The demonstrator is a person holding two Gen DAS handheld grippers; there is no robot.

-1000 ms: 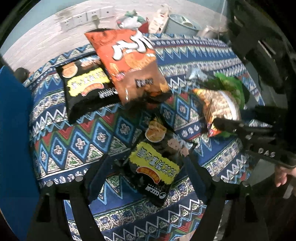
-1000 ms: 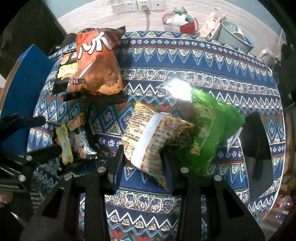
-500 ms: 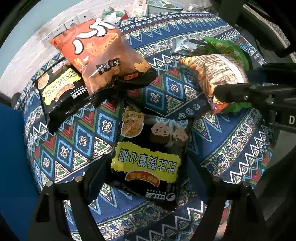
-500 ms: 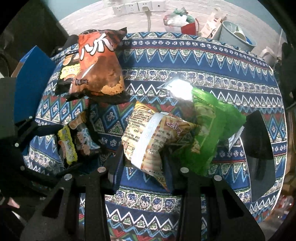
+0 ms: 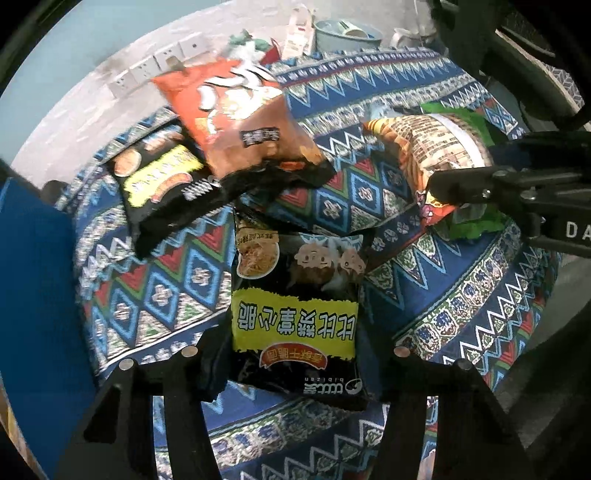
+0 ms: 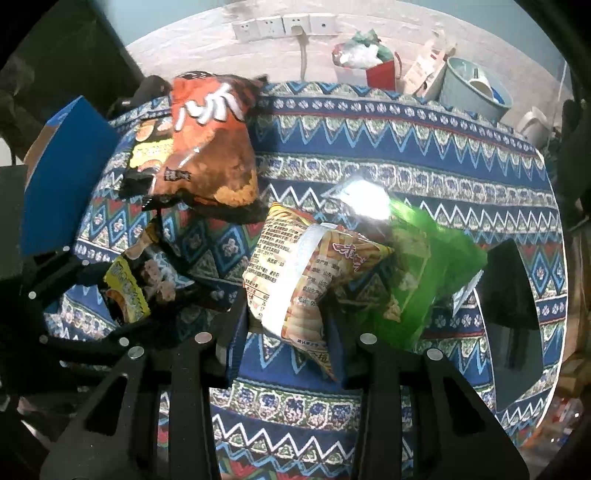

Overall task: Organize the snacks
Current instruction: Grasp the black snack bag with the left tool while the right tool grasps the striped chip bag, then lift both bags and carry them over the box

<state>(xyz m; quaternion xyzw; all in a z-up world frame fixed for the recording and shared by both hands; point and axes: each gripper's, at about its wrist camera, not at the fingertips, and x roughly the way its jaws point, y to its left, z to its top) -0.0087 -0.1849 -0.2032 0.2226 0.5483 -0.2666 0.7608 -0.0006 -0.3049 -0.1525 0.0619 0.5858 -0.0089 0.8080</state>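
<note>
A black snack bag with a yellow label (image 5: 295, 314) lies on the patterned tablecloth (image 5: 155, 295) between the fingers of my left gripper (image 5: 295, 365). Its jaws are closing and both pads touch the bag's sides. My right gripper (image 6: 284, 328) is shut on a yellow snack bag (image 6: 291, 273) that leans against a green bag (image 6: 436, 269). The left wrist view shows that same yellow bag (image 5: 436, 147) under the right gripper's finger (image 5: 461, 188). An orange bag (image 5: 240, 122) overlaps a second black bag (image 5: 162, 184) at the far left.
A blue box (image 6: 62, 177) stands at the table's left edge. Behind the table are wall sockets (image 6: 284, 26), a red bag (image 6: 373, 70) and a pale bucket (image 6: 472, 88). A black object (image 6: 509, 288) lies near the right edge.
The left gripper's jaws have closed in onto the black bag's sides, and its view has rolled a little. The right gripper has kept still, holding the yellow bag.
</note>
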